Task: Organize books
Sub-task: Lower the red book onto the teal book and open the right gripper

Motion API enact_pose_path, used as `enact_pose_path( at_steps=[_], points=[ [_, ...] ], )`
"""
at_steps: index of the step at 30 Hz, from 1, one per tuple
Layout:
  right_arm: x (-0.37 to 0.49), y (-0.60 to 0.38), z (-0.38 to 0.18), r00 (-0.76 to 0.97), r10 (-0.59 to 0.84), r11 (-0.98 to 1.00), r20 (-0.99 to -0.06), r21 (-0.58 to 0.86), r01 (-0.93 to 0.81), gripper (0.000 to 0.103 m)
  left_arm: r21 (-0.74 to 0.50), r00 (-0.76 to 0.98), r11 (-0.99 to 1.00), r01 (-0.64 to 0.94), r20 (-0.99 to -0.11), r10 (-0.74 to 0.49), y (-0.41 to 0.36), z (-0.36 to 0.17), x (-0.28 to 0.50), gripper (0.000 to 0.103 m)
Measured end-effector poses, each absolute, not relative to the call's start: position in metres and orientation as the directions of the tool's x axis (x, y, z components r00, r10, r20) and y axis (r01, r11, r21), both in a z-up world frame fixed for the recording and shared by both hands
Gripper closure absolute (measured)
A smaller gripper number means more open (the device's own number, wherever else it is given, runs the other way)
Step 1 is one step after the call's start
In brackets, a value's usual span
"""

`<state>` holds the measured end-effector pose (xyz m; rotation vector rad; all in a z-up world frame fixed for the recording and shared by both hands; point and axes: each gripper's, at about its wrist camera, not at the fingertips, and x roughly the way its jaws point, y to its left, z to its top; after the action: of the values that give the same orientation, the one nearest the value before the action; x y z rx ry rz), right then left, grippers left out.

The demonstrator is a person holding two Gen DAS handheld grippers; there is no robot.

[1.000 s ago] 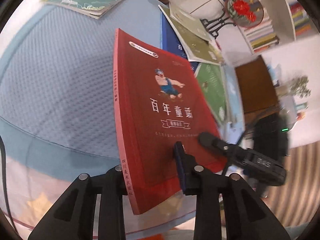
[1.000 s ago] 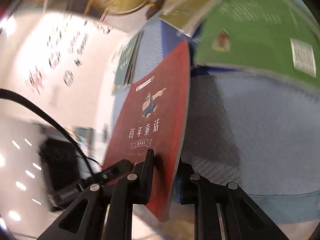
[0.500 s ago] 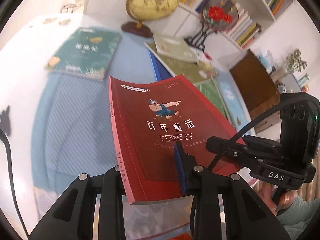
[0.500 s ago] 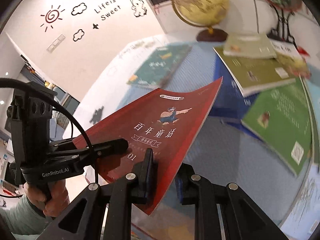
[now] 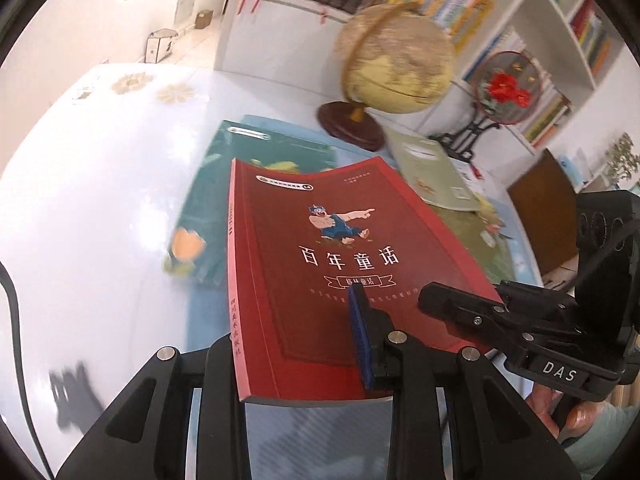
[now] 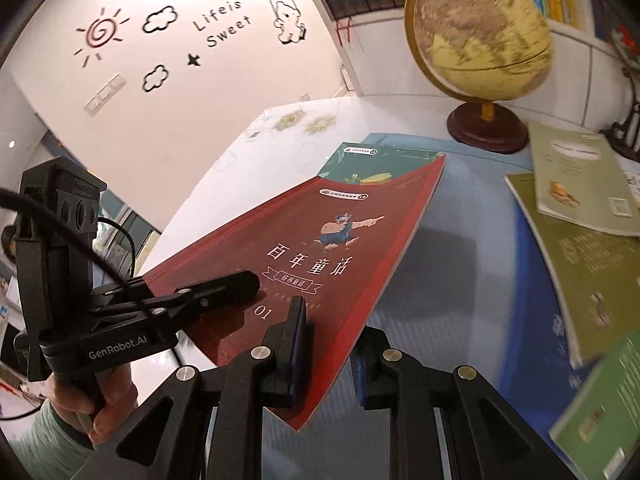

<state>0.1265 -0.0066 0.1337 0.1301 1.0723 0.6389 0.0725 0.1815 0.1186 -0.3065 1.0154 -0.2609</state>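
Your left gripper (image 5: 296, 344) and right gripper (image 6: 328, 340) are black with silver screws and blue pads (image 5: 360, 336); white "DAS" and "GenRobot.AI" lettering, black cables, pale green sleeves (image 6: 52, 420).

Your red book (image 5: 320, 264) hides most of the teal book (image 5: 208, 216); globe (image 6: 480, 28) blurred; green book (image 6: 600, 412) cut off at frame edge.

White table (image 5: 100, 184) spreads ahead and to the left of the left tool, a blue mat (image 6: 472, 264) laid on it; on the mat ahead lies a teal book (image 5: 216, 184); beyond it stands a globe (image 5: 396, 60) on a dark round base; ahead-right of the right tool lie overlapping green books (image 6: 580, 184); flower decals (image 5: 132, 82) mark the table's far edge.
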Motion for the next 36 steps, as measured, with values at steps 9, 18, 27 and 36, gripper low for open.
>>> enact_pose_path(
  at_steps=[9, 18, 27, 36],
  points=[
    [0.18, 0.016, 0.094, 0.321, 0.504, 0.852, -0.801, 0.4, -0.339, 0.084, -0.378, 0.463, 0.925, 0.044, -0.813, -0.354, 0.202, 0.08, 0.132, 0.072],
    [0.203, 0.021, 0.061, 0.268, 0.483, 0.868, -0.833, 0.416, -0.272, 0.084, -0.357, 0.418, 0.931, -0.075, -0.859, -0.295, 0.232, 0.042, 0.149, 0.07],
    [0.198, 0.036, 0.059, 0.263, 0.484, 0.87, -0.835, 0.428, -0.244, 0.083, -0.339, 0.442, 0.934, -0.114, -0.859, -0.258, 0.251, 0.042, 0.158, 0.07],
    [0.186, 0.033, 0.052, 0.287, 0.453, 0.892, -0.844, 0.426, -0.152, 0.078, -0.39, 0.418, 0.916, -0.095, -0.851, -0.319, 0.261, 0.034, 0.181, 0.069]
  ],
)
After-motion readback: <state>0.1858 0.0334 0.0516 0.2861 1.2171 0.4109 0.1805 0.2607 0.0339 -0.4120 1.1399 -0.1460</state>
